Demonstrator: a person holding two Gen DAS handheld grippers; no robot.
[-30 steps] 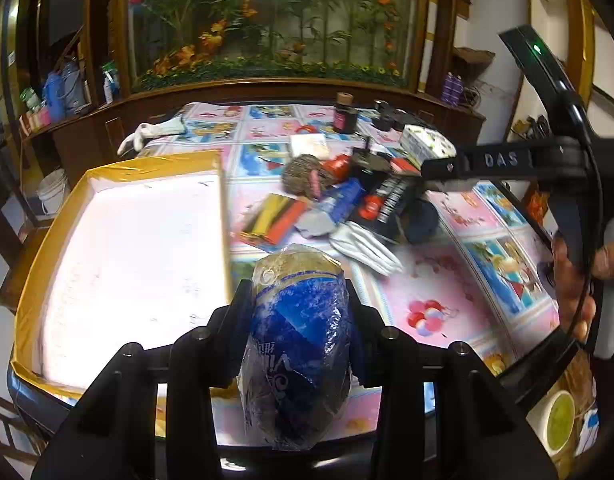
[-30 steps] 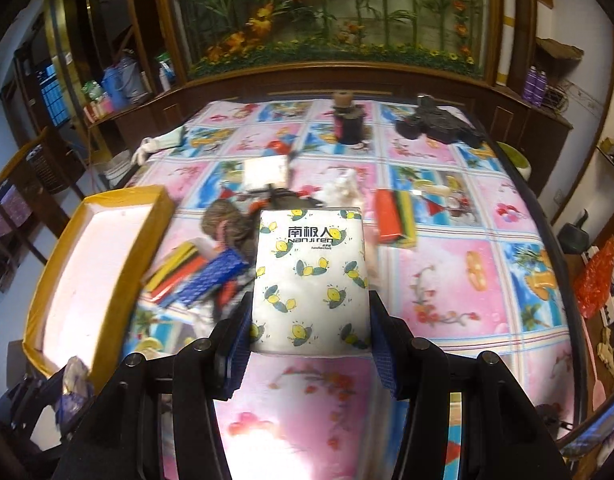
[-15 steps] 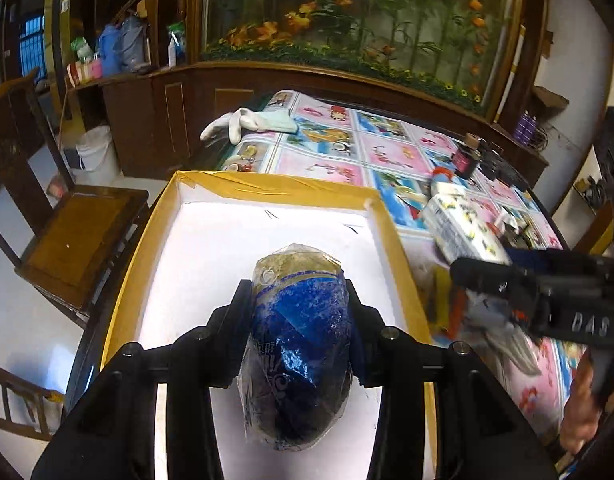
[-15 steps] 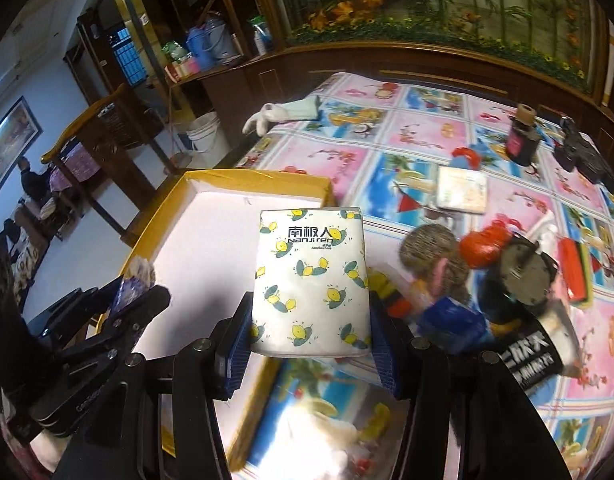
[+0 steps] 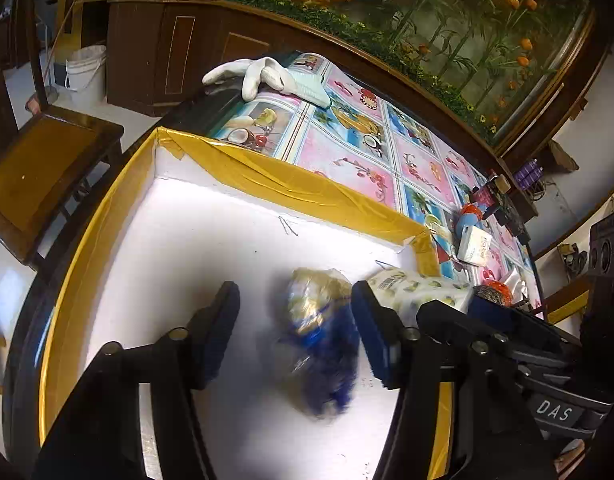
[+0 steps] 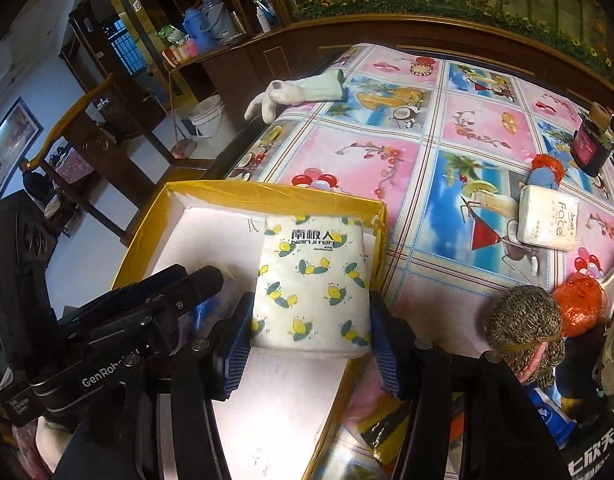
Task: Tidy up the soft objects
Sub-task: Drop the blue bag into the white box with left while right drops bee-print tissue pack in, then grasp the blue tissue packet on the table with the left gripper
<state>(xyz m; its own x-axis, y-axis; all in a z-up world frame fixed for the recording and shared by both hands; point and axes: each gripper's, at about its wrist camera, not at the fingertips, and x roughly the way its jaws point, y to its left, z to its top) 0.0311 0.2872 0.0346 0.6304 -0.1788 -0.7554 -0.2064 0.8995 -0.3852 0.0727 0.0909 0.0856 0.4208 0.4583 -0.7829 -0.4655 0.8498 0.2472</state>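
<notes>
A yellow-rimmed white tray (image 5: 291, 184) sits at the table's left end; it also shows in the right wrist view (image 6: 267, 194). My left gripper (image 5: 293, 334) is open over the tray. A blue and gold plastic packet (image 5: 321, 344) is blurred between its jaws, free of them, against the tray floor. My right gripper (image 6: 311, 340) has its pads against a white lemon-print tissue pack (image 6: 313, 284) inside the tray's right end; the pack also shows in the left wrist view (image 5: 415, 292).
A white glove (image 6: 291, 94) lies at the table's far left corner. A white Face tissue pack (image 6: 549, 222), a brown knitted item (image 6: 523, 324), an orange bag (image 6: 579, 304) and a dark jar (image 6: 591, 144) lie on the patterned tablecloth to the right. A wooden chair (image 5: 39, 168) stands left of the table.
My left gripper has opened and let go of the blue packet, which is dropping into the tray. My right gripper has carried the lemon-print pack leftward down into the tray's right end.
</notes>
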